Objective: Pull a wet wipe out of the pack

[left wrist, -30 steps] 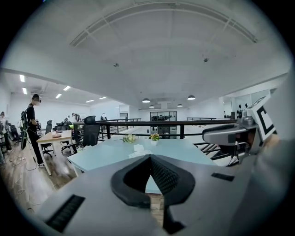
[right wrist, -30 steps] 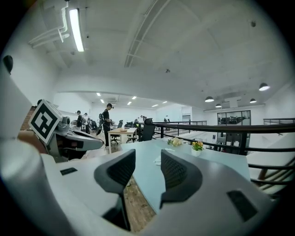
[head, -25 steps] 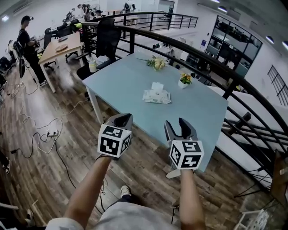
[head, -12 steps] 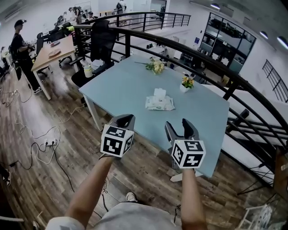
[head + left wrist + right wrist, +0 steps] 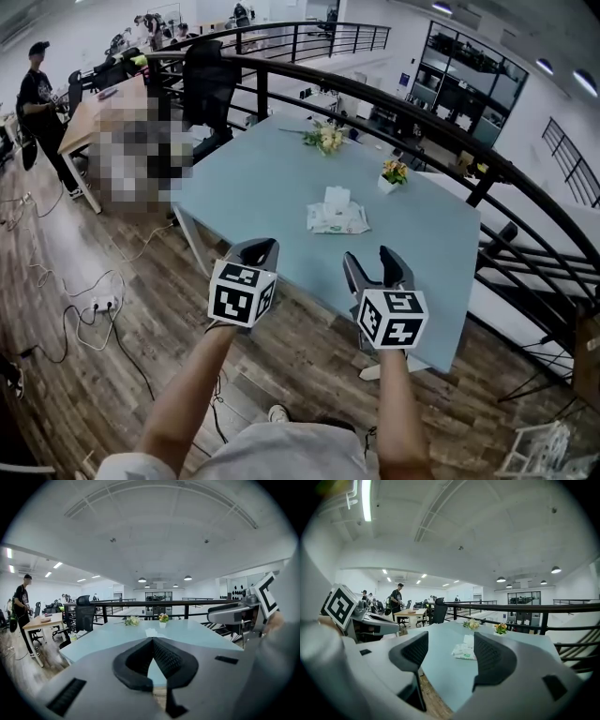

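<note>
- The pale blue rectangular bench [image 5: 262, 178] stretches ahead, its near edge just beyond the person's hands.
- The right tool [image 5: 370, 264] has its jaws opening wide with nothing between them. The left tool [image 5: 257, 247] has its jaws closed together and is empty. The step in hand looks like the approach.
- The flat, soft white pack of wet wipes [image 5: 337, 221] lies mid-bench, well apart from both. The next move calls for reaching over it, probably with one tool pinning it.
- A white wipe [image 5: 336, 196] stands up from its top, ready to pinch.
</note>
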The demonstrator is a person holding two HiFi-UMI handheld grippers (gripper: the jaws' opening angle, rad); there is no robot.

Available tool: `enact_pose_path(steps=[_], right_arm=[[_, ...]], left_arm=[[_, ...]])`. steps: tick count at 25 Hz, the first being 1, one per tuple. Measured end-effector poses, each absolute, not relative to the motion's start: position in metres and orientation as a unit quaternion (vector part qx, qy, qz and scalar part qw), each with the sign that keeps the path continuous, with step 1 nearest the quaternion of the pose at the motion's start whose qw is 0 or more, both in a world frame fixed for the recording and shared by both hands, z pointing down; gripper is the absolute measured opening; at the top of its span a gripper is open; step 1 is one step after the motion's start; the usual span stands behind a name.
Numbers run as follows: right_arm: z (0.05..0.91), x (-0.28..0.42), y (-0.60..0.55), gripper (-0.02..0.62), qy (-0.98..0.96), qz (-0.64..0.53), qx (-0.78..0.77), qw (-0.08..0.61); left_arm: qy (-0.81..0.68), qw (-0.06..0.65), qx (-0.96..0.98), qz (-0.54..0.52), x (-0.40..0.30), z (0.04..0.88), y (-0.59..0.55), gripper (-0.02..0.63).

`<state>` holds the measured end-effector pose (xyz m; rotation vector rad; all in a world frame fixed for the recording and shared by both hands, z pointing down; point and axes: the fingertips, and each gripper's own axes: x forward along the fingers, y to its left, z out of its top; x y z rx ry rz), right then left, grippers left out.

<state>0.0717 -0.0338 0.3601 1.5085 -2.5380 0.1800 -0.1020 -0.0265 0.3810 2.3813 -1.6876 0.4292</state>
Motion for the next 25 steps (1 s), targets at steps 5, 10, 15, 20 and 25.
enact_pose_path(steps=[5,10,15,20,25], right_arm=[[0.362,0.068,-0.042,0.285,-0.853,0.062,0.509,0.092],[0.366,0.064,-0.054,0.285,-0.854,0.064,0.508,0.094],[0.373,0.065,-0.072,0.285,-0.851,0.065,0.512,0.095],[0.379,0.065,-0.097,0.285,-0.851,0.067,0.511,0.096],[0.383,0.065,-0.127,0.285,-0.851,0.071,0.51,0.101]], left_arm=[[-0.57,0.098,0.803,0.146,-0.106,0.385,-0.033,-0.006],[-0.571,0.099,0.801,0.148,-0.11,0.389,-0.044,-0.006],[-0.571,0.1,0.801,0.149,-0.113,0.397,-0.06,-0.006],[-0.57,0.101,0.801,0.152,-0.112,0.401,-0.084,-0.006],[-0.57,0.1,0.801,0.156,-0.113,0.402,-0.115,-0.006]])
